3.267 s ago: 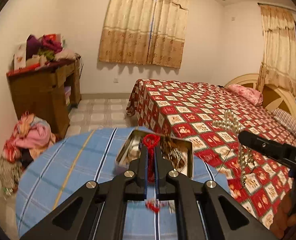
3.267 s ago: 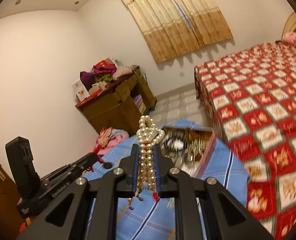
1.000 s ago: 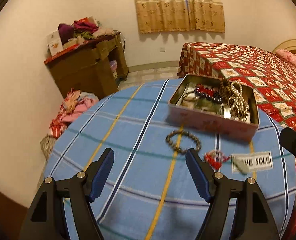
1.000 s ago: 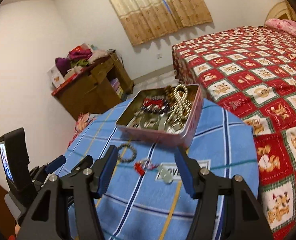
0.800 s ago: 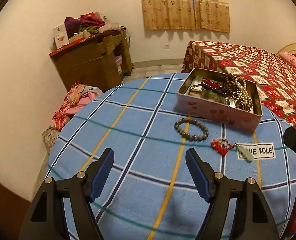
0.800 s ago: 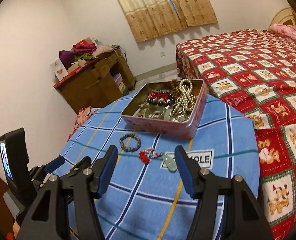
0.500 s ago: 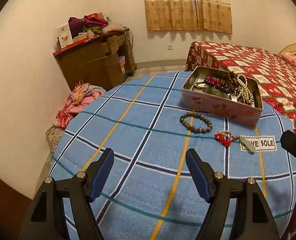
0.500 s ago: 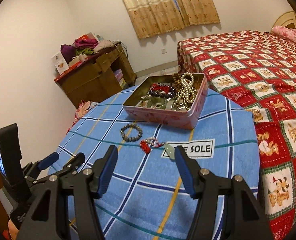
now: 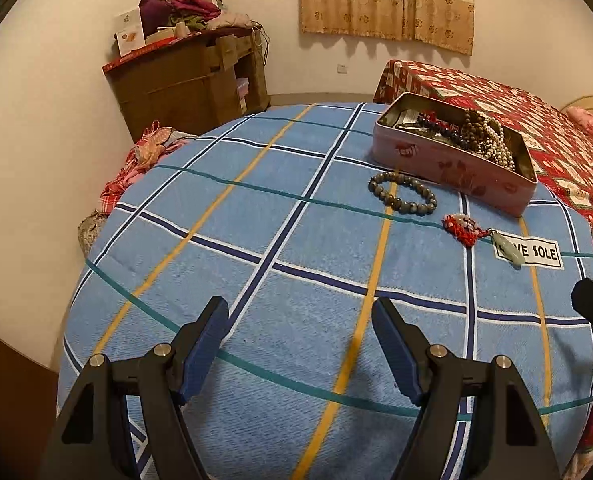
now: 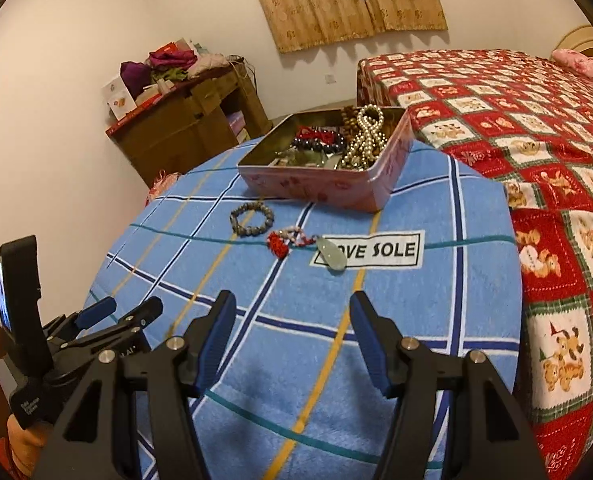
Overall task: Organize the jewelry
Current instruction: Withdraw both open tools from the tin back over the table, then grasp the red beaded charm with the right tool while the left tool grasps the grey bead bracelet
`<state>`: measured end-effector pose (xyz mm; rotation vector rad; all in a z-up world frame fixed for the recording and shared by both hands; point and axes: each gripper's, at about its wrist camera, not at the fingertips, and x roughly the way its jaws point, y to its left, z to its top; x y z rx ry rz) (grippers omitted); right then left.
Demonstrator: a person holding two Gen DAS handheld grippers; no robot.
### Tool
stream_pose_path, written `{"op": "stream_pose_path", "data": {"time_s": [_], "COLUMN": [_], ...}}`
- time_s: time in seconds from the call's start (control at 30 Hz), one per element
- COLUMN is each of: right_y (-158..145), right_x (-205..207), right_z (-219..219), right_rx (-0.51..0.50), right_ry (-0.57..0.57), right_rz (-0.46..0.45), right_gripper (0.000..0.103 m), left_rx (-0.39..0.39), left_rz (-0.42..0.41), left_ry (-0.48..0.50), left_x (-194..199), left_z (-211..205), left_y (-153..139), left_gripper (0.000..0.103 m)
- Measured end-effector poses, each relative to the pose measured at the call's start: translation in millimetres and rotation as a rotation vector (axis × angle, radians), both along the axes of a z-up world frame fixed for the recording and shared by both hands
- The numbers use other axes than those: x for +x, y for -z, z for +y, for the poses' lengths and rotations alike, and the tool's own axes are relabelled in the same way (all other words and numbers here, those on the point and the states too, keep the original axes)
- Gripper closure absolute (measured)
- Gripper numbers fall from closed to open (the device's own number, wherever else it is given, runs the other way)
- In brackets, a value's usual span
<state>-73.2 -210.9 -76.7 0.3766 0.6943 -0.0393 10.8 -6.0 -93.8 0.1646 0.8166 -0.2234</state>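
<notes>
Across the worktop [image 9: 224,264] a blue plaid cloth [image 10: 448,312] is spread, with a white "LOVE SOLE" label [image 10: 370,251] stitched toward the right edge. A bed [image 10: 536,128] with a red patterned cover is seen just beyond the far right edge; a brown cabinet [image 9: 188,80] piled with clothes is set against the back wall, well apart from the worktop.

Near the far edge a pink tin [image 9: 448,164] is set, lid off. A pearl strand [image 10: 366,136], a dark bead bracelet [image 10: 320,143], a red bead string [image 10: 316,133] and other pieces too tangled to tell apart are held inside it.

Two pieces are left on the cloth outside the tin. A grey bead bracelet [image 9: 402,194] is laid flat just in front of the tin's near wall, apart from it. A red-and-white bead string [image 9: 465,229] with a pale green pendant [image 10: 331,258] is laid just beside the bracelet, toward the right edge; the pendant is overlapping the left end of the label.

Left gripper [image 9: 300,334] is held over the near edge, jaws spread wide, nothing between them. Right gripper [image 10: 292,330] is held over the near right part, jaws likewise spread and empty. Both are well apart from the loose pieces. The left gripper's body is seen at the lower left of the right wrist view.
</notes>
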Motion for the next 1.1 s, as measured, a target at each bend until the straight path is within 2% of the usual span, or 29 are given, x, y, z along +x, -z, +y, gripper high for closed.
{"op": "stream_pose_path", "data": {"time_s": [0.27,0.37,0.6,0.67,0.97,1.1], "right_y": [-3.4,-8.5,2.6,8.3,29.5,38.0], "right_x": [11.4,29.3,75.5,86.3,128.0,133.2], "right_z": [-5.5,-3.7,10.7,12.8,20.9,21.4], "right_rx": [-0.046,-0.11,-0.156,-0.157,-0.239,-0.27], "right_ry": [-0.024,-0.06,-0.184,-0.206,-0.291,-0.291], "right_rz": [0.005,-0.001,0.053,0.072,0.174,0.204], "right_gripper": [0.041,0.041,0.041,0.044,0.045,0.046], "left_rx": [0.001,-0.003,0.055,0.066,0.062,0.063], "left_rz": [-0.016,0.0,-0.008,-0.005,0.007,0.006], "left_ry": [0.055,0.053,0.037,0.03,0.016,0.018], "left_x": [2.6,10.0,18.6,21.0,28.3,28.6], "left_z": [-4.9,-6.2,-8.9,-7.6,-4.3,-4.3], "left_y": [0.3,0.6,2.4,3.9,6.7,7.1], "left_gripper": [0.029,0.029,0.029,0.029,0.029,0.029]}}
